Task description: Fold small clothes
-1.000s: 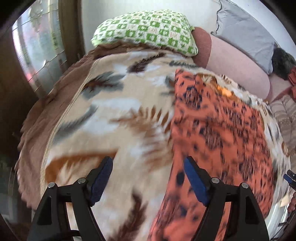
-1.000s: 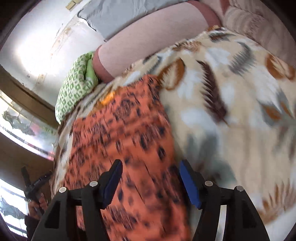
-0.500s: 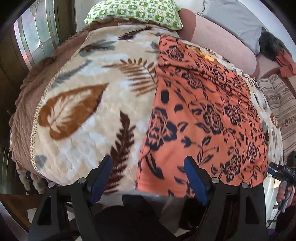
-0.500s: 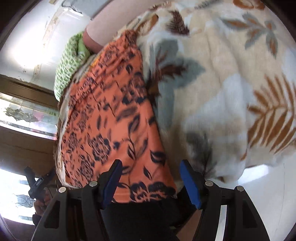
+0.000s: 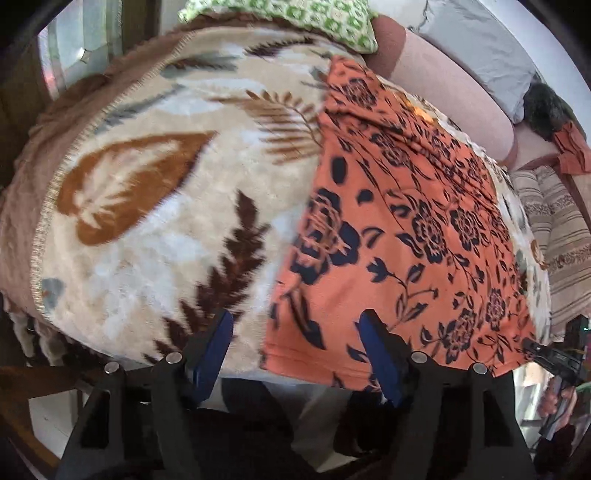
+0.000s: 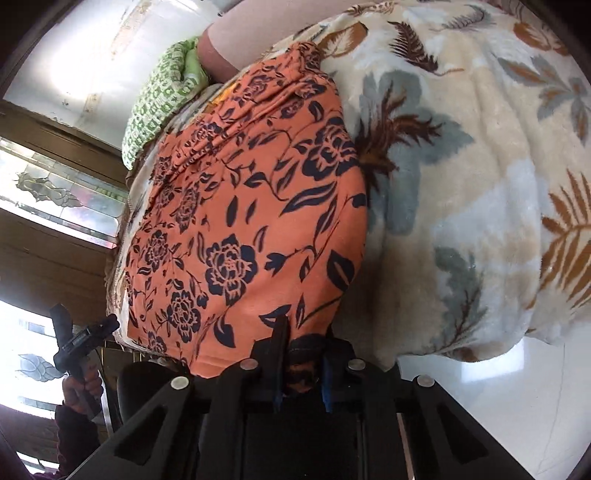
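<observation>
An orange garment with a dark floral print [image 5: 406, 229] lies spread flat on a cream leaf-patterned blanket [image 5: 155, 206], its near hem hanging at the bed's front edge. It also shows in the right wrist view [image 6: 243, 221]. My left gripper [image 5: 297, 347] is open, its blue pads either side of the garment's near left corner, just in front of the hem. My right gripper [image 6: 299, 369] is shut on the garment's near right corner, cloth bunched between the pads.
A green-and-white patterned pillow [image 5: 295, 14] and a pink bolster [image 5: 450, 92] lie at the far end of the bed. A grey pillow [image 5: 484, 48] sits behind. Striped bedding [image 5: 561, 236] lies to the right. A window [image 6: 55, 199] stands beside the bed.
Both grippers pulled back toward the bed's front edge. My right gripper went from open to shut on the garment's near corner. My left gripper stayed open and settled at the other corner.
</observation>
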`<action>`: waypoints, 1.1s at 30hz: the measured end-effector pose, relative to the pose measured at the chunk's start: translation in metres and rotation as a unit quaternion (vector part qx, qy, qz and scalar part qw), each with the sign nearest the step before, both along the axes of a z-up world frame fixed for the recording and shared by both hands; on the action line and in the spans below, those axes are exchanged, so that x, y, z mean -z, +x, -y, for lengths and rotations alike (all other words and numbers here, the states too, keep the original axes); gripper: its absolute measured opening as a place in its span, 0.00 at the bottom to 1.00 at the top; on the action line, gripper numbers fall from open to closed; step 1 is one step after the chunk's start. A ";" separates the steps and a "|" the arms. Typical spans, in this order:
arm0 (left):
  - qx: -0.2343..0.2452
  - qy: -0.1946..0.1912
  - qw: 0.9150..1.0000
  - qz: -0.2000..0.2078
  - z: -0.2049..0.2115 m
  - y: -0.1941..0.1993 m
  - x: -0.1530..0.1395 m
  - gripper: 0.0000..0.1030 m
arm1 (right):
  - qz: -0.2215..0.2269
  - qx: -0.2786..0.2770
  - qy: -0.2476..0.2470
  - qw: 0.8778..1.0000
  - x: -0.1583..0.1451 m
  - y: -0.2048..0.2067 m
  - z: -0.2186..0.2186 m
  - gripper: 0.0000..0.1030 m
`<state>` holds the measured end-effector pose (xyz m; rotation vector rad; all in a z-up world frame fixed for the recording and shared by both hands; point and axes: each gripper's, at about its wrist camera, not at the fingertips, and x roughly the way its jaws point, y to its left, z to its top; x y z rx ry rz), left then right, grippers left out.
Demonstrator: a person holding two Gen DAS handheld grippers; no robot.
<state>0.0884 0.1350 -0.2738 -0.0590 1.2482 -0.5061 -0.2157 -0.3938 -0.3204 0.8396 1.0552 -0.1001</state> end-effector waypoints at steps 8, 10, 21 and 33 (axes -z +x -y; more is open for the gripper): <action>0.031 0.043 0.998 -0.017 0.019 0.000 0.026 0.19 | -0.004 0.025 0.057 0.998 0.019 0.002 0.004 0.60; 0.023 0.019 0.999 -0.025 0.014 0.002 0.024 0.12 | 0.006 0.021 0.064 0.998 0.022 0.003 0.002 0.59; 0.003 0.059 0.998 0.015 0.010 0.002 0.012 0.62 | 0.048 -0.002 0.029 0.998 -0.010 0.002 -0.001 0.13; 0.032 0.024 0.999 -0.001 0.018 0.003 0.022 0.07 | 0.060 0.031 0.067 0.995 -0.010 -0.003 0.010 0.12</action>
